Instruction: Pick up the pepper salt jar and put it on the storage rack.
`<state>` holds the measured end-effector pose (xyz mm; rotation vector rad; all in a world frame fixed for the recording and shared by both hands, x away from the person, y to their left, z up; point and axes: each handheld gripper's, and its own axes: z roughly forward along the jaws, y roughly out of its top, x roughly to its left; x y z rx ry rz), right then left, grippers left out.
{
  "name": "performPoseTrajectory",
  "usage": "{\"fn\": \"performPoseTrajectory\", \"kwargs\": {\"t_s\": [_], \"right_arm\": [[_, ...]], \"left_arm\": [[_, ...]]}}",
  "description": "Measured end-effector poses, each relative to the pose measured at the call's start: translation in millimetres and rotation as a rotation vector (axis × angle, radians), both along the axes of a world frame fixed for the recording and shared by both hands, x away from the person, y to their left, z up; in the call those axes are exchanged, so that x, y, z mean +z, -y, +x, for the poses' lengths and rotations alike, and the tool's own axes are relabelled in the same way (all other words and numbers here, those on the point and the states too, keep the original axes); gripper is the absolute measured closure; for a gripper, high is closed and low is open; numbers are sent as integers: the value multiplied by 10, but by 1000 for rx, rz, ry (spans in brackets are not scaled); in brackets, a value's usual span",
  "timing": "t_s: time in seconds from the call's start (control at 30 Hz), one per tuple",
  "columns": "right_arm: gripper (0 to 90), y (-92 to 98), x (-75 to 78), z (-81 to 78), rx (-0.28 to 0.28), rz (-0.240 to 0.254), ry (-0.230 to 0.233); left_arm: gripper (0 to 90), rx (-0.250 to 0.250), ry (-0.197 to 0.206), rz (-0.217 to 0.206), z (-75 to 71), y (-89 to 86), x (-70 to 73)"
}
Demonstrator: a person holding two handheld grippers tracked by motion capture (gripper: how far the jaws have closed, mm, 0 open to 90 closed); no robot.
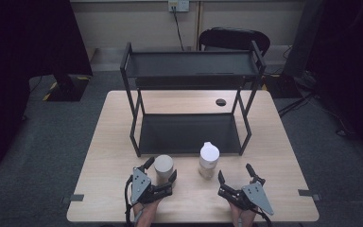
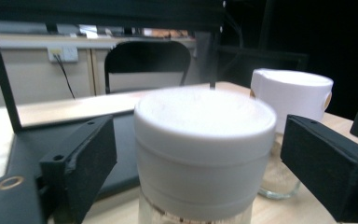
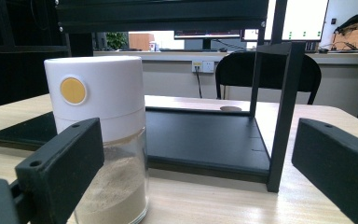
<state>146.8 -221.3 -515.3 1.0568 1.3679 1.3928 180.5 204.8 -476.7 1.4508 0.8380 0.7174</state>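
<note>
A jar with a round beige-white lid [image 1: 163, 165] stands near the table's front edge, left of centre. My left gripper [image 1: 161, 169] has a jaw on either side of it. In the left gripper view a narrow gap shows between each black pad [image 2: 91, 158] and the lid [image 2: 205, 135], so the jaws are open around it. A second jar [image 1: 209, 160], with a tall white cap, a yellow dot [image 3: 72, 90] and tan powder inside, stands to its right. My right gripper [image 1: 235, 173] is open just right of and behind that jar, holding nothing.
A black two-tier rack [image 1: 189, 135] stands on the wooden table [image 1: 113, 142] just beyond both jars, its posts [image 3: 282, 116] close ahead of the right gripper. A dark round cap [image 1: 221, 102] sits in the tabletop behind it. A black chair [image 1: 234, 38] stands past the table.
</note>
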Motion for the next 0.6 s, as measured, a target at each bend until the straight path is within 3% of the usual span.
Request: {"fn": "performPoseTrajectory", "kwargs": {"t_s": [0.33, 0.6], "right_arm": [[13, -3, -3, -3, -2, 0, 2], [13, -5, 0, -2, -3, -1, 0]], "left_arm": [[258, -2, -33, 5, 49, 12, -39], [326, -8, -31, -1, 70, 18, -65]]}}
